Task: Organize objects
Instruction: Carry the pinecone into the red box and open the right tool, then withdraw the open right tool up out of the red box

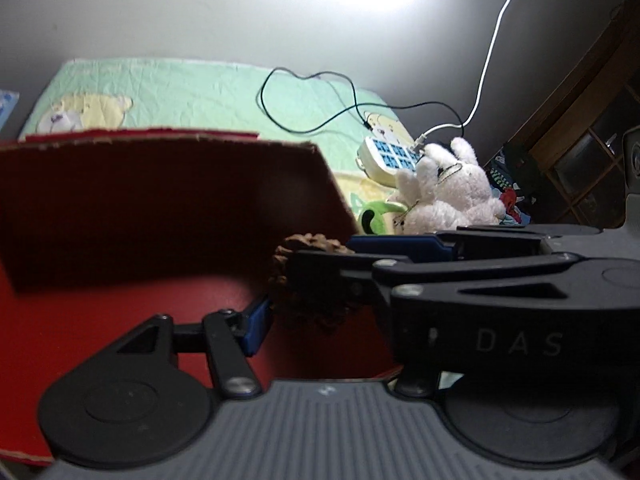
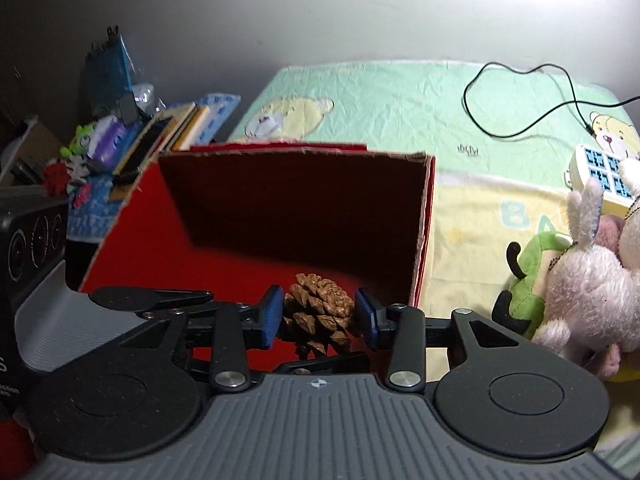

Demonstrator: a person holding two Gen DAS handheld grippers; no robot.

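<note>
A brown pine cone sits between the blue pads of my right gripper, which is shut on it just over the front of an open red cardboard box. In the left wrist view the same pine cone shows dark. The right gripper's black arm crosses in front of it from the right. My left gripper has one blue pad beside the cone; its other finger is hidden, so its state is unclear. The red box fills the left.
A white plush rabbit and a green plush toy lie right of the box on a pastel bear-print blanket. A white power strip with black and white cables is behind them. Books and clutter stand at the left.
</note>
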